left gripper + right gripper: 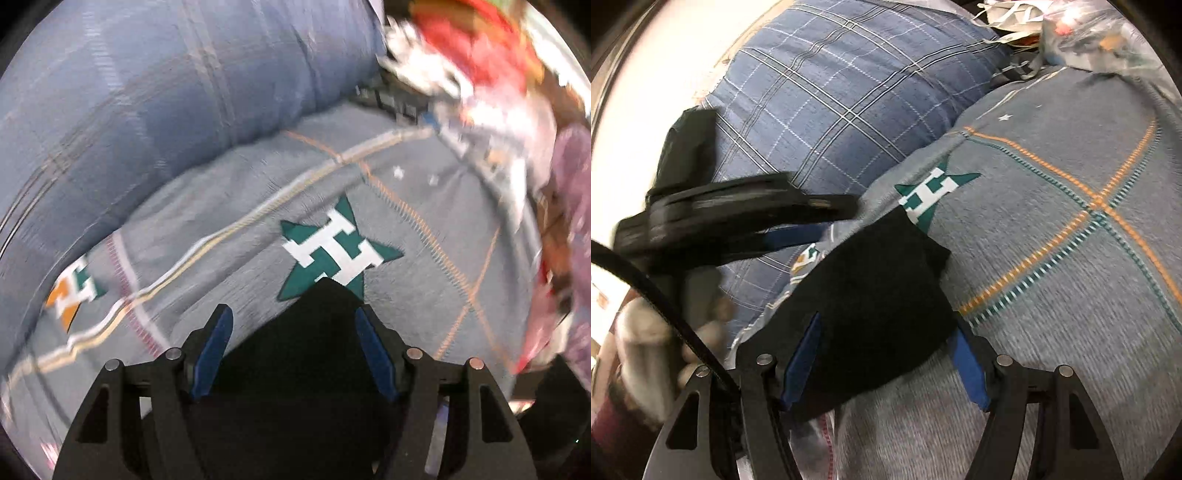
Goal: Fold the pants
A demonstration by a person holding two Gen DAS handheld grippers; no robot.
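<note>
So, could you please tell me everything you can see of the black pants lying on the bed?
The black pants look like soft, matte, dark fabric, bunched into a compact folded bundle with one pointed corner reaching onto the teal star patch of the grey quilted bedspread they lie on. They sit beside the blue plaid pillow. The right gripper straddles the bundle with its jaws spread wide; the left gripper, also wide open, has the cloth between its fingers. No seams, waistband or legs can be made out.

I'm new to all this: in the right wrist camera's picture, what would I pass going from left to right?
The other gripper → black pants → green star with a white H → orange and teal cross stitched on the grey blanket.
</note>
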